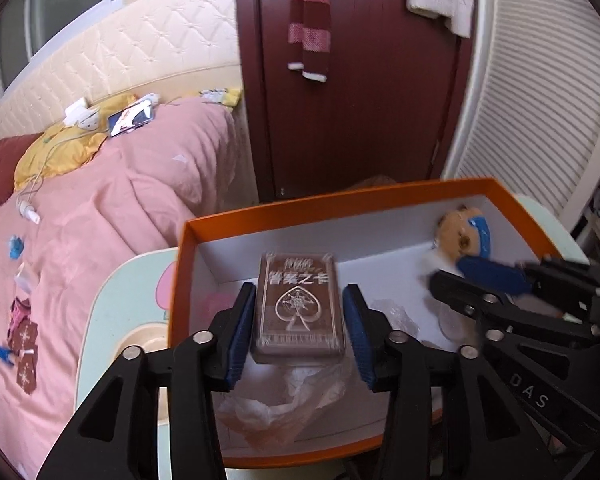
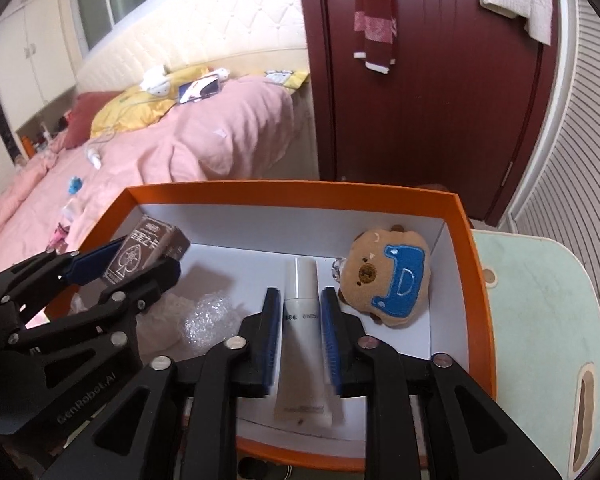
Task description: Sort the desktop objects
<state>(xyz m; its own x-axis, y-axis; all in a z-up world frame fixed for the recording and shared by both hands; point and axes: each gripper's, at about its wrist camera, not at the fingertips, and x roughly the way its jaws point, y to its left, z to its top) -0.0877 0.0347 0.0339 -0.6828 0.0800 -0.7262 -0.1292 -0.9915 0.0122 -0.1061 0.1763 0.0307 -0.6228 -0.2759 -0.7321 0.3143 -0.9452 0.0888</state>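
Note:
An orange box [image 1: 340,200] [image 2: 292,192] with a white inside stands on a pale green table [image 2: 540,300]. My left gripper [image 1: 299,288] [image 2: 148,258] straddles a brown card box [image 1: 300,320] [image 2: 152,240] inside it, at the left. The card box looks blurred and tilted, and the pads stand just off its sides, so the gripper is open. My right gripper [image 2: 300,292] [image 1: 448,274] brackets a white tube [image 2: 302,344] lying on the box floor, with thin gaps at both pads. A brown bear plush [image 2: 388,276] [image 1: 460,236] in a blue bib lies in the right far corner.
Crumpled clear plastic wrap [image 2: 208,320] [image 1: 284,396] lies on the box floor between the grippers. A bed with a pink quilt [image 1: 100,220] and scattered small items is to the left. Behind stand a dark red door [image 1: 360,100] and a white slatted panel [image 2: 580,200].

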